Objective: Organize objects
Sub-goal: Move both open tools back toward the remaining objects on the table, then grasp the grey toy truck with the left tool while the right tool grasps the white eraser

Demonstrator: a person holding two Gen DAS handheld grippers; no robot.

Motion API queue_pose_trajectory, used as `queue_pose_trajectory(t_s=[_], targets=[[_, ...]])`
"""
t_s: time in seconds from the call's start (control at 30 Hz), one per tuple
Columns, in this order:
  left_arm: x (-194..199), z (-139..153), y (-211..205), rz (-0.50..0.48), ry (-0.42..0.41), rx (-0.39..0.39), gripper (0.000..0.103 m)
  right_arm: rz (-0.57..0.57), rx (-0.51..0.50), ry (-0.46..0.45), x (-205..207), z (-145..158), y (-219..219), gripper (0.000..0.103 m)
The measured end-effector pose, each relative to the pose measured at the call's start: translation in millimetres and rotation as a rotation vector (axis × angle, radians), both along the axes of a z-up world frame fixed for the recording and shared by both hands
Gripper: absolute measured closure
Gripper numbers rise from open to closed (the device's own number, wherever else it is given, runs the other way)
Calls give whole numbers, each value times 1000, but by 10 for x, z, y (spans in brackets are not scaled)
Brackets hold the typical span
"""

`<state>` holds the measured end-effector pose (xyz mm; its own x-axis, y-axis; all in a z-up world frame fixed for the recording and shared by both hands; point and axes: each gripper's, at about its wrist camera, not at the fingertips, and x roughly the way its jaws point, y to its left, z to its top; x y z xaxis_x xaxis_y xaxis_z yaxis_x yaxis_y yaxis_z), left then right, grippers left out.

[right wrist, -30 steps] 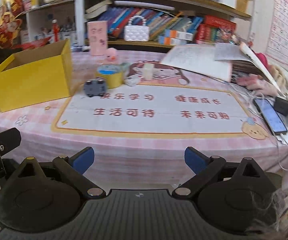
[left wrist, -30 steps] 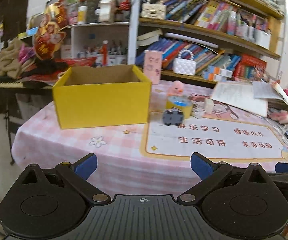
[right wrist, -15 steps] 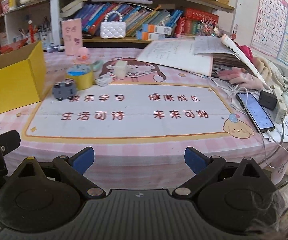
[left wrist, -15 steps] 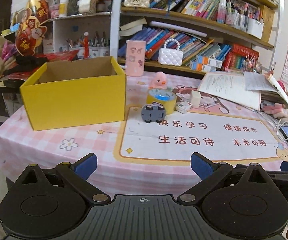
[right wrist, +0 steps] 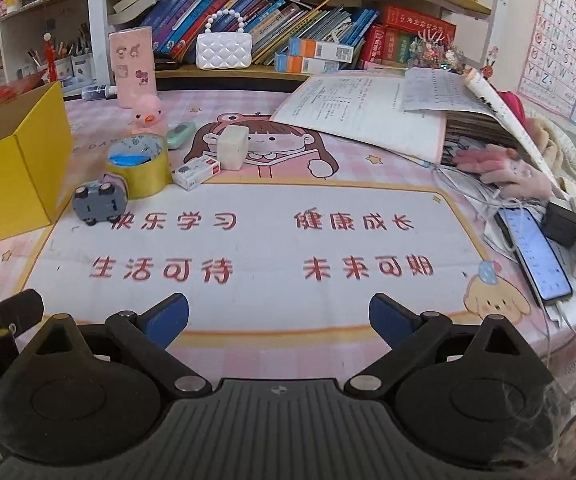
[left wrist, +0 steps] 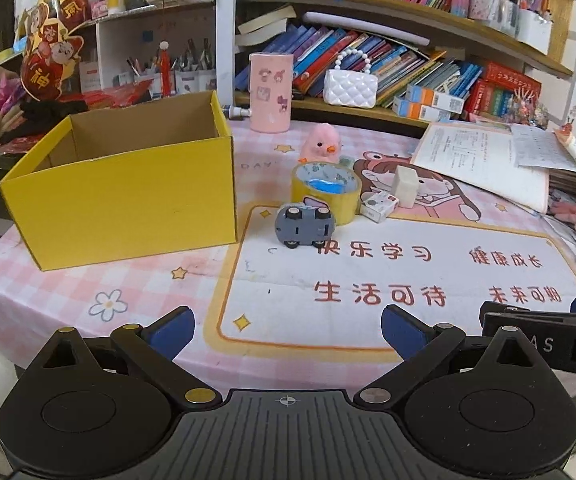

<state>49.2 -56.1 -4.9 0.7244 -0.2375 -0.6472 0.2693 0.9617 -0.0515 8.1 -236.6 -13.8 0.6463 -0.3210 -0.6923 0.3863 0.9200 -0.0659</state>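
Left wrist view shows a little gray toy car [left wrist: 305, 226] lying on its side on the table mat [left wrist: 408, 280], wheels facing us. It touches a yellow tape roll [left wrist: 325, 192]. A pink duck [left wrist: 321, 147] sits behind the roll, and a small white box [left wrist: 379, 205] and a white block [left wrist: 405, 187] are just beside it. An open yellow box [left wrist: 128, 200] stands to the left, near the car. The mat has red Chinese words, such as 快乐学习 and 生活可待. The left claw [left wrist: 288, 330] is spread wide with nothing in it, well back from the car. The right claw [right wrist: 278, 318] is spread wide too, holding nothing. A phone [right wrist: 534, 254] lies at the right.
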Motion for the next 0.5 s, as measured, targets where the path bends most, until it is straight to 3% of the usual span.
queue_pose_trajectory(t_s=[0.23,0.4,0.5], targets=[[282,-44,-225,42,17,14,4,45,25,-1,399,-18,-219,7],[554,-95,-385,72,25,8,19,136,-8,-66,674,56,-331,15],[750,-156,-504,90,32,21,21,166,-16,-86,849,97,-431,16]])
